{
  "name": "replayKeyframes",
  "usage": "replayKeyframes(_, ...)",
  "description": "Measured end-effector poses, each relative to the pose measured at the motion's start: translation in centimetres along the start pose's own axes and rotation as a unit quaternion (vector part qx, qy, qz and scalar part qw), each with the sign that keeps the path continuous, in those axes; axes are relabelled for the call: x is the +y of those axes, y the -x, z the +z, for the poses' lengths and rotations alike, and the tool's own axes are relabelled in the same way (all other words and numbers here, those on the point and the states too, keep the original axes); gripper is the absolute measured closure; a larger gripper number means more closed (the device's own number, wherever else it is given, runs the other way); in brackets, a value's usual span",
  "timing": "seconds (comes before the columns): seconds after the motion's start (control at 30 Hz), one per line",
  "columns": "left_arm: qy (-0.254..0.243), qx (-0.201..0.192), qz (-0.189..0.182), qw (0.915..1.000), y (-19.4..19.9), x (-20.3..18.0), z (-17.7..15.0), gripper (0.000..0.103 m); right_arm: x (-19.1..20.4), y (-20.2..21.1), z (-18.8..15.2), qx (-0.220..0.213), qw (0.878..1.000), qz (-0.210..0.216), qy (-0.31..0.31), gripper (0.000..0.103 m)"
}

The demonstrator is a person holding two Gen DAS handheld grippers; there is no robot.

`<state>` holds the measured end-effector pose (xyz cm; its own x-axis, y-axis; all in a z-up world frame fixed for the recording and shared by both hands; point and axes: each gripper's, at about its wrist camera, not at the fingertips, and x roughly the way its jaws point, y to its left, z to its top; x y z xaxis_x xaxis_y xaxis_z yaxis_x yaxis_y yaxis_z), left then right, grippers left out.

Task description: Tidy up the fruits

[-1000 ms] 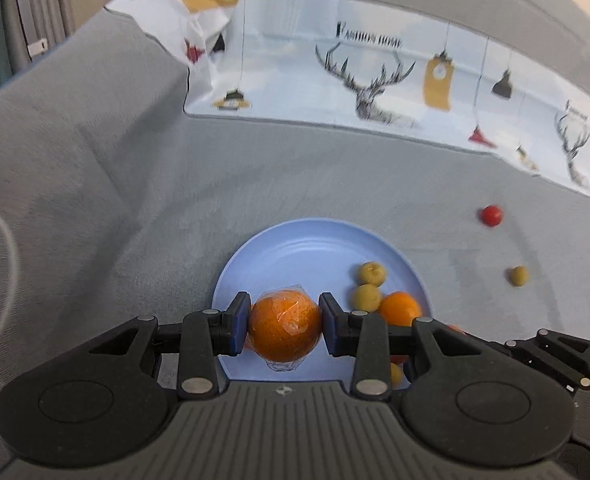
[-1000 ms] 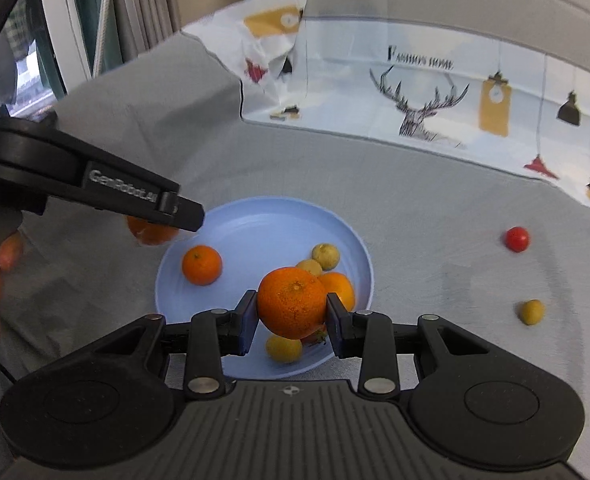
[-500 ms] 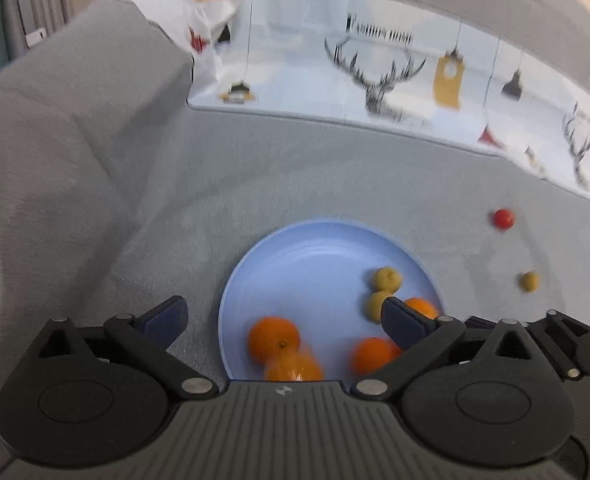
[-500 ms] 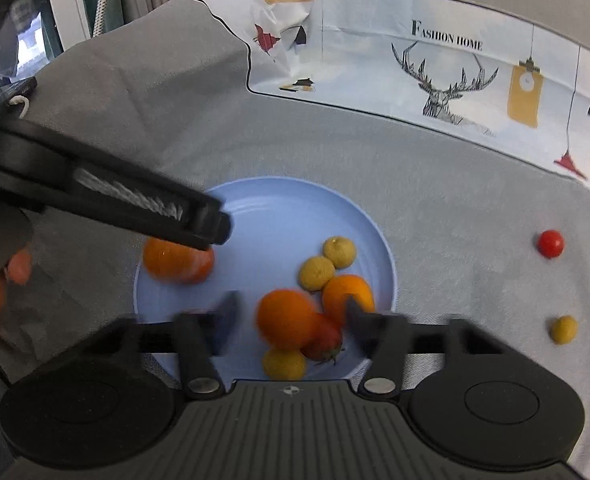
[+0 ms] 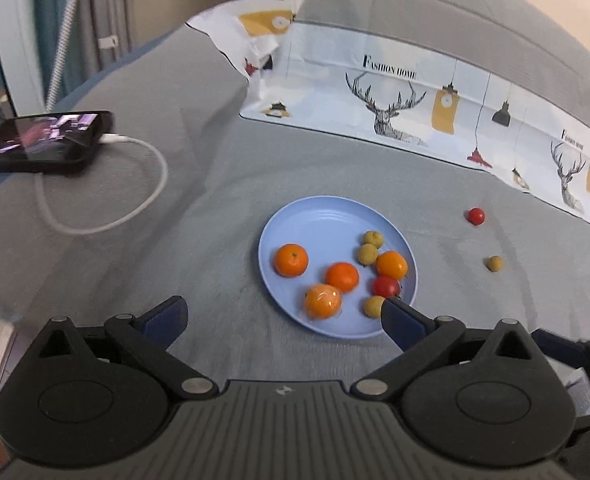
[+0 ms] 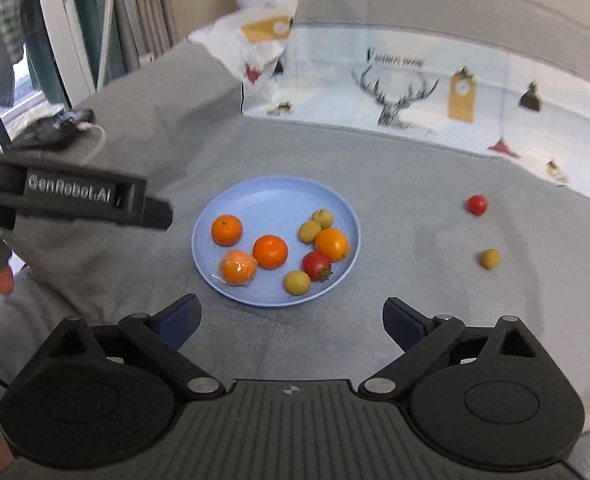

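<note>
Left gripper (image 5: 283, 318) spread, empty, near plate (image 6: 271, 192). Right gripper (image 6: 291, 318) spread, empty. On plate: four oranges, tomato (image 6: 316, 266). Right of plate: second tomato (image 6: 476, 204).

yellow fruit (image 5: 375, 306): partly hidden behind a blue fingertip
phone (image 6: 57, 126): blurred, far left
printed cloth (image 6: 415, 92): lettering blurred, cut off right

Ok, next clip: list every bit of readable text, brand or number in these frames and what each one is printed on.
"FASHION HOME": on the printed cloth, above the deer head, sharp in the left wrist view.
"GenRobot.AI": raised letters on the side of the left gripper, in the right wrist view.
A second caption on the same cloth, far right above another deer, is too small to read.
The phone screen shows only a blurred image, no legible text.
</note>
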<state>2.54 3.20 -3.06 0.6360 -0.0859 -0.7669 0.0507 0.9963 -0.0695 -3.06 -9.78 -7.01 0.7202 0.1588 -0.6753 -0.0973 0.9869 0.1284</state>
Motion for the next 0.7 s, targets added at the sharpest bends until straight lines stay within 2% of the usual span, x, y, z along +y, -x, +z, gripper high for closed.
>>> replayKeyframes(0.13,-0.018,-0.024,-0.002,0.9996,2.5,-0.6,-1.3,0.000,0.2,3.5,-0.8,-0.039,0.999,-0.005,0.003,0.003)
replayKeyframes(0.37,-0.036,-0.059,-0.014,0.9975,5.9,-1.9,-2.4,0.000,0.6,6.9,-1.7,-0.081,0.997,-0.011,0.010,0.002)
replayKeyframes(0.7,-0.042,-0.074,-0.015,0.9962,7.8,-2.3,-2.9,0.000,0.9,9.1,-2.5,-0.106,0.994,-0.013,0.005,0.002)
